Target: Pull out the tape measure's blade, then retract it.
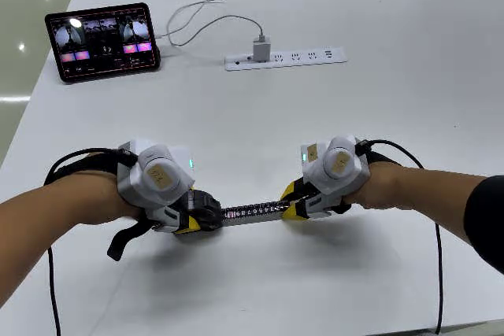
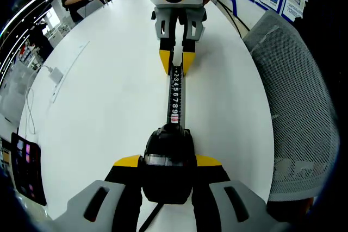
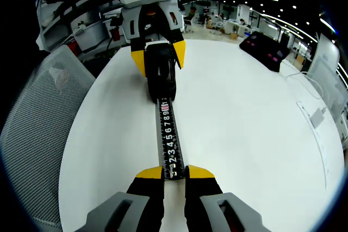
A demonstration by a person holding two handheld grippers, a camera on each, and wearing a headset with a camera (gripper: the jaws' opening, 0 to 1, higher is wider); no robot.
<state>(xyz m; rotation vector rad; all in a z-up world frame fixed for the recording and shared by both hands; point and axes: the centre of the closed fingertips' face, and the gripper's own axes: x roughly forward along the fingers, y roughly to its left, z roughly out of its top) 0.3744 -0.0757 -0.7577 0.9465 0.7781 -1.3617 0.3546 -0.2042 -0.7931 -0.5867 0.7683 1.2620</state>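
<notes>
- Head view, lower centre: you are clamping the tape measure case (image 1: 206, 212) in the left gripper (image 1: 194, 221), jaws closed on its sides, low over the white table (image 1: 260, 116).
- Right gripper (image 1: 290, 202), right of centre: you are pinching the blade (image 1: 252, 212) near its tip, jaws pressing together on it.
- Axis: the blade is running left to right, bridging both grippers. The case is lying left of the right gripper, so retracting is probably calling for travel leftward along this line.
- Obscured: the end hook is hiding between the jaws. The case's lock is proving hard to make out. You cannot tell if the case is touching the table.
</notes>
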